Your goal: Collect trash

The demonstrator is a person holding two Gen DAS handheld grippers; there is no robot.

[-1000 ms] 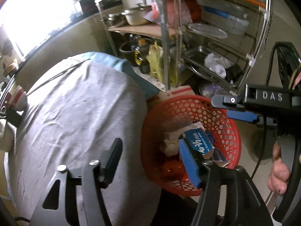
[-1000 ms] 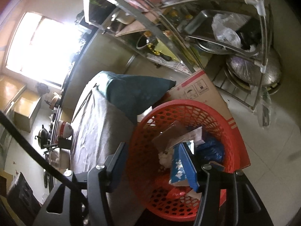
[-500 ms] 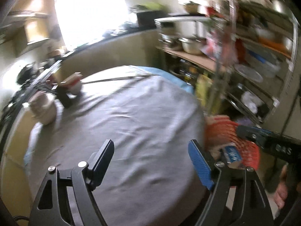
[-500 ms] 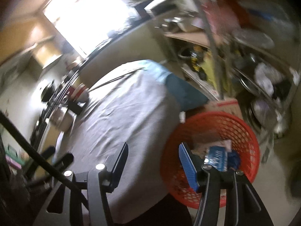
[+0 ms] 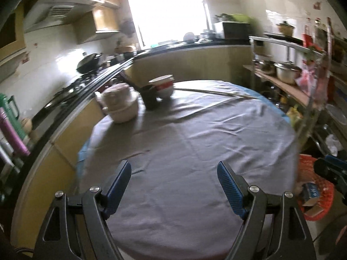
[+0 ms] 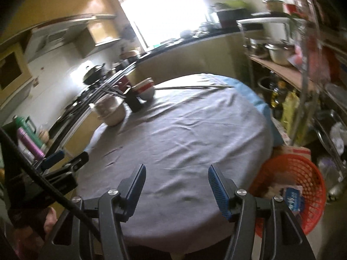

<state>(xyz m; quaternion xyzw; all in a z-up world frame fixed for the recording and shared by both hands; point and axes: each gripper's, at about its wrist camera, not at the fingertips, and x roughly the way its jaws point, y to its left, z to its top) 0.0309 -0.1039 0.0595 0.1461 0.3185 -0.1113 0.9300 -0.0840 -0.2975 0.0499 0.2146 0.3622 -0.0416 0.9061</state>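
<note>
A round red plastic mesh basket point(image 6: 303, 186) stood on the floor just beside the right edge of the grey-clothed table, lower than the tabletop, upright with its open mouth facing up. Its latticed wall curved around a small heap of rubbish. Among the heap lay a small blue-and-white printed carton point(image 6: 293, 199), tilted on its side near the table-side wall. In the left wrist view the same carton point(image 5: 310, 191) lay above a brownish cardboard scrap point(image 5: 314, 210); the rest was too blurred to tell
</note>
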